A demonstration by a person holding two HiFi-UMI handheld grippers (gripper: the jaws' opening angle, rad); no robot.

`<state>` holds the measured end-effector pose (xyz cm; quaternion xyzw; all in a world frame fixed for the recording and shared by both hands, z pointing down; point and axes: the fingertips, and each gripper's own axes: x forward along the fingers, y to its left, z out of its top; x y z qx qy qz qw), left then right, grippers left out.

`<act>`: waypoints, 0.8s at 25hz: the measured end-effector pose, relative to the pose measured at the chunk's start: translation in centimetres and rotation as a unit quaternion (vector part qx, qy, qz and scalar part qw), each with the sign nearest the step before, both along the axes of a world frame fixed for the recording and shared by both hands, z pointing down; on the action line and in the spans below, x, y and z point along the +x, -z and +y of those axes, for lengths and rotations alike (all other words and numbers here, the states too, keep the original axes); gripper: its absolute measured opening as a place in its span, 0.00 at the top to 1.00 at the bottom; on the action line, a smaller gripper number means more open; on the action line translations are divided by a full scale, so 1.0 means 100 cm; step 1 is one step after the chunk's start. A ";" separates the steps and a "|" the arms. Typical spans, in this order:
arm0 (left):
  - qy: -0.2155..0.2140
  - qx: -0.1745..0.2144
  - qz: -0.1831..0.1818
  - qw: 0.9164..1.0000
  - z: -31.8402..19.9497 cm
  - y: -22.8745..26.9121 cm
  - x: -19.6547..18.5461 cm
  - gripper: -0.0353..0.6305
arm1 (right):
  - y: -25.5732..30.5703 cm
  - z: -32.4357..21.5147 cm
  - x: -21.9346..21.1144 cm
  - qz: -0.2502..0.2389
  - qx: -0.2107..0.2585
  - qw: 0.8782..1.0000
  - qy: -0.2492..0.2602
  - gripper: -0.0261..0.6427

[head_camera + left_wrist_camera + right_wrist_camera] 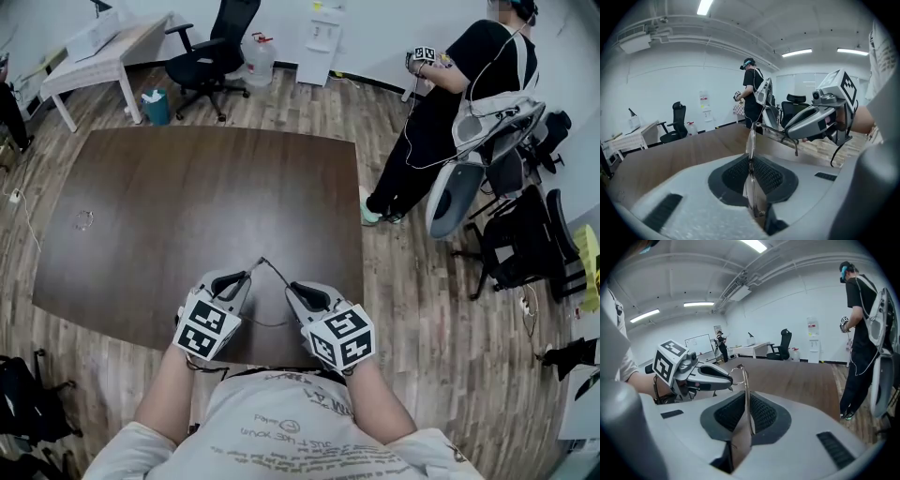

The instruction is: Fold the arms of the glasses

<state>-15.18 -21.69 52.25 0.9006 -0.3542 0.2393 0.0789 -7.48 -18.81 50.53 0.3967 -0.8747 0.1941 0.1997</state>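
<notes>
Holding the glasses (pixel 265 266) above the counter's (pixel 187 206) near edge, we clench our left gripper (pixel 246 277) on the frame, our right gripper (pixel 292 287) on one arm; wide counter stretches ahead.

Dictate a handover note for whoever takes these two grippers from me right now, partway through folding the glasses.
Left gripper: shut on the front of the glasses, with the lens edge-on between the jaws.
Right gripper: shut on one arm, which stands out at an angle from the front.
Position: the glasses are held in the air over the near edge of the table.
Done: both ends are gripped.
Left: swing this arm in against the front, then check the other arm, whose state I cannot tell.
</notes>
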 end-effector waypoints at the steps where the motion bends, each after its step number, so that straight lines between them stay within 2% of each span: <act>1: -0.001 0.002 0.001 1.000 0.000 0.001 0.000 0.88 | -0.001 0.001 -0.001 0.000 0.001 1.000 0.000 0.90; 4: 0.001 -0.001 0.005 1.000 0.001 -0.001 -0.001 0.88 | -0.001 0.000 -0.003 -0.019 -0.001 1.000 -0.009 0.92; 9: 0.001 -0.010 0.015 1.000 0.002 -0.001 -0.002 0.88 | -0.002 0.004 -0.010 -0.061 -0.031 0.998 -0.014 0.93; 20: -0.021 -0.012 0.030 0.999 0.015 0.008 0.011 0.88 | -0.009 0.020 -0.037 -0.064 -0.061 0.996 0.029 0.94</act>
